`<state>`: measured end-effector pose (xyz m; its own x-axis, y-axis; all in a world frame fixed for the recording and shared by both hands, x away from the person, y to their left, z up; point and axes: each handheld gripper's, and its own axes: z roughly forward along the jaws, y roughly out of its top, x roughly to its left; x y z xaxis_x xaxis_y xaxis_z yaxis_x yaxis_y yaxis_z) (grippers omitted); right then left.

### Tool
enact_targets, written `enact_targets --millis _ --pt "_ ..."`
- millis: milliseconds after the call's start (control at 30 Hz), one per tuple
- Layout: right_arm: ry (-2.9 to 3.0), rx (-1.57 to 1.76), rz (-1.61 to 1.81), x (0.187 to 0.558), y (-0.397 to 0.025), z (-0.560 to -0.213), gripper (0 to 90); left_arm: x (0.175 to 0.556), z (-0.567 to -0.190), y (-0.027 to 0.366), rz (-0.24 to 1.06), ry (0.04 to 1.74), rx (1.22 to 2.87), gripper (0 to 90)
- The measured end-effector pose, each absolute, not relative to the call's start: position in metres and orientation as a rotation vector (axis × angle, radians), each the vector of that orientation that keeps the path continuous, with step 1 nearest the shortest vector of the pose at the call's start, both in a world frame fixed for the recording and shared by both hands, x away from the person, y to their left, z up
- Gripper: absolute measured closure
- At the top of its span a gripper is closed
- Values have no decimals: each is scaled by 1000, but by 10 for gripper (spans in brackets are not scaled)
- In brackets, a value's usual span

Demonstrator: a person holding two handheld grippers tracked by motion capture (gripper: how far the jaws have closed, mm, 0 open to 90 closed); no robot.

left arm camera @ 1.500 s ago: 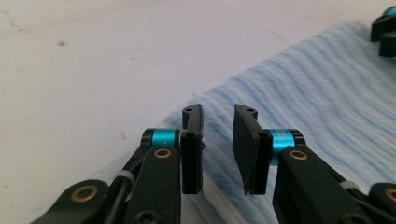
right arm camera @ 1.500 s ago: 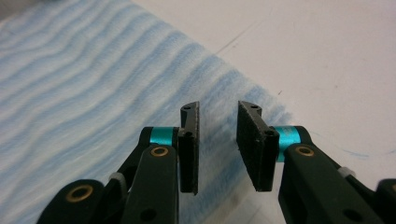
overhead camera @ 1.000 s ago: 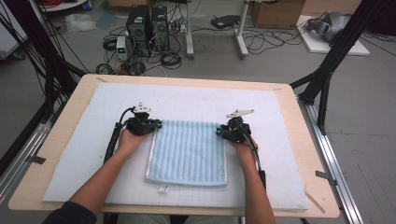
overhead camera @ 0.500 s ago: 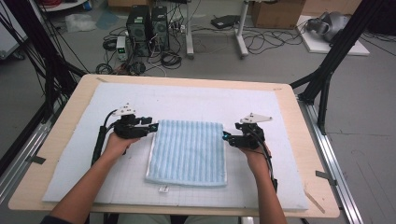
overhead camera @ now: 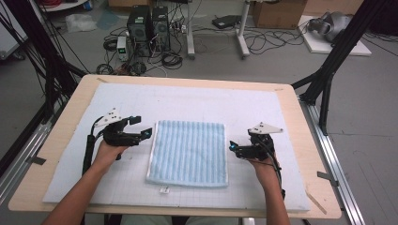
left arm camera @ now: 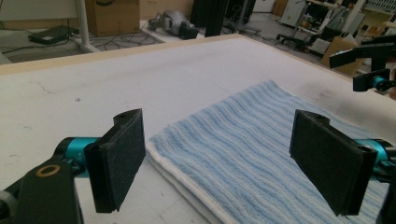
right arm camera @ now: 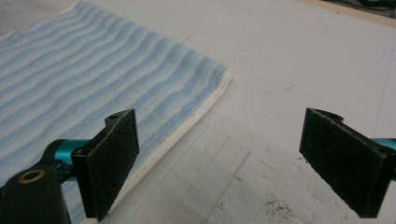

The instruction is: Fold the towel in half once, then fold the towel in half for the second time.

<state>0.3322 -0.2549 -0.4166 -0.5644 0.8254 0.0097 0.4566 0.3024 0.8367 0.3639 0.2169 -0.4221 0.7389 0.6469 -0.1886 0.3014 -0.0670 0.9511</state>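
A folded blue-and-white striped towel (overhead camera: pixel 187 152) lies flat in the middle of the white mat. My left gripper (overhead camera: pixel 142 126) hovers just off the towel's far left corner, jaws wide open and empty. In the left gripper view the towel (left arm camera: pixel 261 140) stretches out between and beyond that gripper (left arm camera: pixel 224 161). My right gripper (overhead camera: pixel 233 150) sits beside the towel's right edge, also open and holding nothing. Seen from the right gripper (right arm camera: pixel 229 158), the towel (right arm camera: pixel 93 88) and its white hem lie to the left, with bare mat between the pads.
The white gridded mat (overhead camera: pixel 197 101) covers most of the wooden table (overhead camera: pixel 310 140). A small white tag (overhead camera: pixel 164 190) lies by the towel's near edge. Computer towers (overhead camera: pixel 148 23) and cables stand on the floor beyond the table. Black frame posts flank both sides.
Both grippers have drawn away from the towel's far corners, outward to its sides. The right one has also come nearer to the person. The towel stays flat.
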Motion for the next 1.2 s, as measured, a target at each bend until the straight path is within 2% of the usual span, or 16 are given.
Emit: enact_targets --millis 900,1200 --pt "2126 1153 1195 332 -258 -419 113 370 -430 219 319 848 1677 192" --pt "2135 1149 1194 331 -257 -419 113 388 -431 222 339 952 1692 211"
